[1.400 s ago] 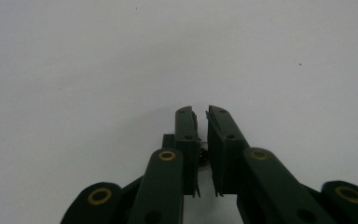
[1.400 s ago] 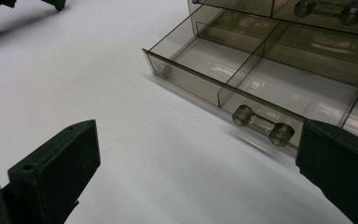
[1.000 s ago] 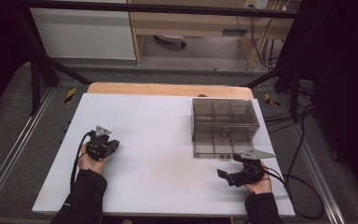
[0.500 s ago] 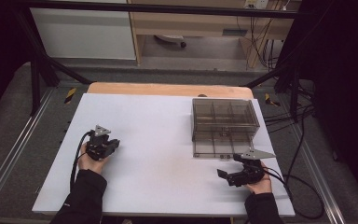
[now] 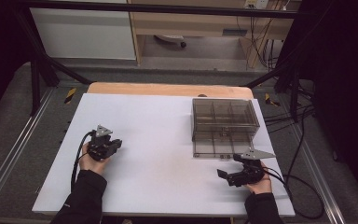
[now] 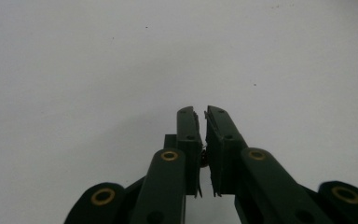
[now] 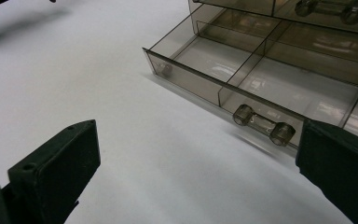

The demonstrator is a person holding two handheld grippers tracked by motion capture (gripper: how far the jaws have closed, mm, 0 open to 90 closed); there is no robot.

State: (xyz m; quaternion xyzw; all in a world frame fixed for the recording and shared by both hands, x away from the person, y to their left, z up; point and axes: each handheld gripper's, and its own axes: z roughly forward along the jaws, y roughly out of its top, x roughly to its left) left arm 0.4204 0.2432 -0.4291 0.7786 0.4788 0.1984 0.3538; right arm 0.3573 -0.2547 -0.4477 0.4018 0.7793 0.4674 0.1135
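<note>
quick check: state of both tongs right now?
Left tongs: closed, holding nothing, over bare table.
Right tongs: open, holding nothing, facing the pulled-out drawer.

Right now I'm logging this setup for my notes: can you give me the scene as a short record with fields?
surface: white table
main object: smoky clear drawer box
lower drawer: pulled open, looks empty
drawer handle: free, untouched
left gripper: shut, holding nothing, over bare table
right gripper: open, near the open drawer, aimed at its front

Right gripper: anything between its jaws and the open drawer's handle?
Nothing: the right gripper view shows bare white table between the right gripper and the drawer handle.
</note>
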